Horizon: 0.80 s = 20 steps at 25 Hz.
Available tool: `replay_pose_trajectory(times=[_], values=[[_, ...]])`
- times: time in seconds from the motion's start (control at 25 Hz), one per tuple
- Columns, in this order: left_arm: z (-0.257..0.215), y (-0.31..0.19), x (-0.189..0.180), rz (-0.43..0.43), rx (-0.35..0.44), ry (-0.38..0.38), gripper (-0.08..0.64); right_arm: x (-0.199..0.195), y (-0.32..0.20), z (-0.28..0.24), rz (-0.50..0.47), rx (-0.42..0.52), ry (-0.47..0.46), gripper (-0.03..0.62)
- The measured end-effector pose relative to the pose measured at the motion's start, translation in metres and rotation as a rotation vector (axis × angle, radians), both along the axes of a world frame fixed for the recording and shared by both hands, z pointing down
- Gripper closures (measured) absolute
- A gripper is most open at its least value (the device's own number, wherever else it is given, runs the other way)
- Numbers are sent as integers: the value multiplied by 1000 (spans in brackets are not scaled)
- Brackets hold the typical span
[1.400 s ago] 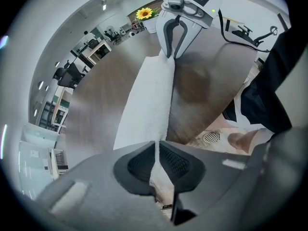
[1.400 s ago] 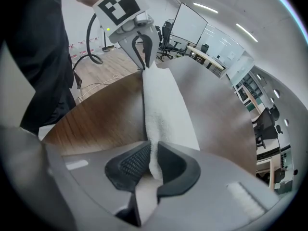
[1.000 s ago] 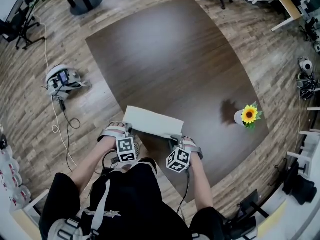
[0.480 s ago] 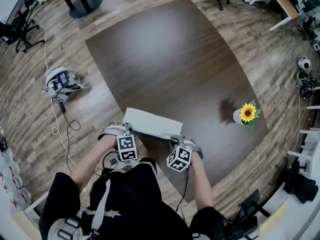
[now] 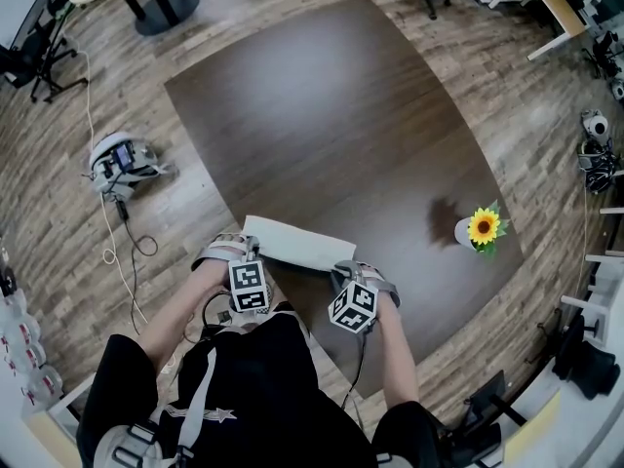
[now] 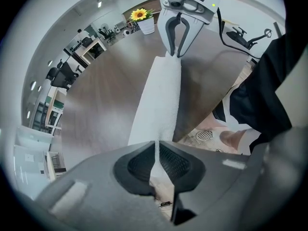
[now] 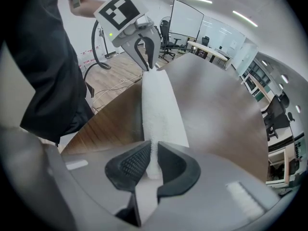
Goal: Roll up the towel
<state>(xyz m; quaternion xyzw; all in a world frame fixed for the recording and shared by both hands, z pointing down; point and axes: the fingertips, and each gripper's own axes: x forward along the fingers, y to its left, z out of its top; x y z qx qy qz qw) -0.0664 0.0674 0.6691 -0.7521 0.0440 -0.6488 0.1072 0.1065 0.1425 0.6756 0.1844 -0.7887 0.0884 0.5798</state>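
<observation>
A white towel (image 5: 298,244) lies folded as a narrow strip at the near edge of the dark brown table (image 5: 322,115). My left gripper (image 5: 252,257) is shut on the strip's left end, my right gripper (image 5: 343,271) on its right end. In the left gripper view the towel (image 6: 160,95) runs from my pinching jaws (image 6: 155,150) up to the right gripper (image 6: 177,52). The right gripper view shows the same strip (image 7: 159,112) stretched from my jaws (image 7: 153,163) to the left gripper (image 7: 147,64). Both grippers point steeply down.
A small white pot with a sunflower (image 5: 480,227) stands near the table's right edge. On the wooden floor to the left lies a round device (image 5: 119,156) with a trailing cable. Office chairs and desks ring the room. The person's body is close behind the grippers.
The towel strip looks slightly narrower than a second ago. Both grippers have stayed almost in place, still pinching its ends.
</observation>
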Motion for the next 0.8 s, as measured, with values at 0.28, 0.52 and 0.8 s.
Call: replay_pose_trajectory(times=[0.28,0.52,0.8], values=[[1,-12,4,-4,-1,7,520,5,-17,0,1,-2,-1,540],[7,-25,7,-4,-2,7,520,5,-27,6,4,-26,-10,540],[12,-31,8,6,-7,13,522,4,-31,11,2,-45,-22,540]])
